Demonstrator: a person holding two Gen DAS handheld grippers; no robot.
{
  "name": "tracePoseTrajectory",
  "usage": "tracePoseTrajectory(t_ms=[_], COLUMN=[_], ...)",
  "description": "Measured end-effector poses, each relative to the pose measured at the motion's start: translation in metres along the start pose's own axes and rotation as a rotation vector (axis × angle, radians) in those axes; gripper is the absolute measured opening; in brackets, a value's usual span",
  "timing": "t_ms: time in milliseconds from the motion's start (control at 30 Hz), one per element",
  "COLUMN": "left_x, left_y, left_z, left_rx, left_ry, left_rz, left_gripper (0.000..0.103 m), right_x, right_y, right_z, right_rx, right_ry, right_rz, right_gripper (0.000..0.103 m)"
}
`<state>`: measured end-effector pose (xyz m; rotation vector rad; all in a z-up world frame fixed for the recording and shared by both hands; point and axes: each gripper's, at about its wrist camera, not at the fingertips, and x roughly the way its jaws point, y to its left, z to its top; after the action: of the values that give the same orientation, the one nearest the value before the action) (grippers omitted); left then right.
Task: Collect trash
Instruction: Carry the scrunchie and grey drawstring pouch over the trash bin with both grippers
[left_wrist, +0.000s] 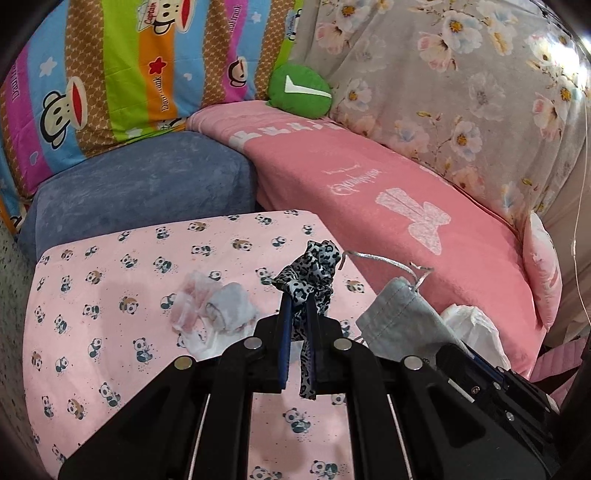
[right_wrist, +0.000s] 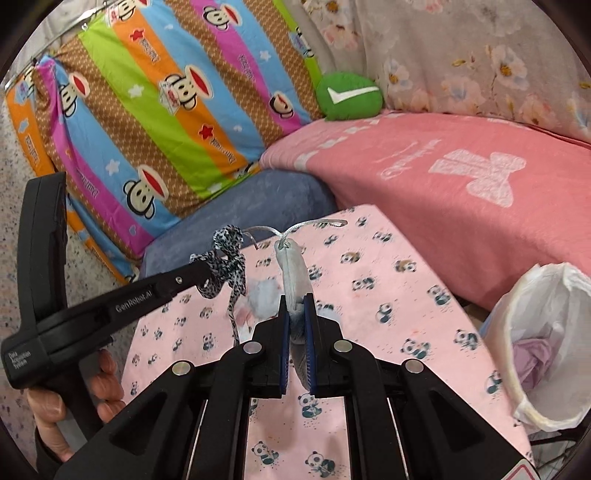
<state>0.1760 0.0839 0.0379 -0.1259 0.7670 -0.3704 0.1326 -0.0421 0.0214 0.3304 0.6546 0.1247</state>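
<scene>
Our left tongs (left_wrist: 297, 317) pinch a leopard ribbon (left_wrist: 312, 273); our right tongs (right_wrist: 295, 321) are pressed on a grey pouch (right_wrist: 293, 273), both lifted above the panda-print surface (right_wrist: 388, 295). Both scraps look light and limp, so we judge a pinch mid-fabric holds them, though the satin ribbon may slip. Crumpled tissues (left_wrist: 218, 306) lie just ahead-left of the left tongs, soft and easily torn. The lined bin (right_wrist: 546, 347) sits right of the right tongs.

Black grippers, blue-padded fingers (right_wrist: 284, 343), silver screws, white "GenRobot.AI" lettering, bare hand (right_wrist: 74, 402).
</scene>
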Motion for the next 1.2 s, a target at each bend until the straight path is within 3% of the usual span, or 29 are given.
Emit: tracePoseTrajectory(t_ms=[600,1200], left_x=[0.018,0.052], left_y=[-0.131,-0.225], left_z=[-0.011,-0.035], left_rx=[0.214,0.364], left_ry=[0.041,0.126], left_rz=[-0.115,-0.206], left_gripper=[0.007,0.008], right_x=[-0.084,-0.116], right_y=[-0.104,-0.208], right_z=[0.011,-0.004], right_rx=[0.151,0.308], right_ry=[-0.121,-0.16], right_rz=[-0.114,-0.225], right_gripper=[0.009,0.009])
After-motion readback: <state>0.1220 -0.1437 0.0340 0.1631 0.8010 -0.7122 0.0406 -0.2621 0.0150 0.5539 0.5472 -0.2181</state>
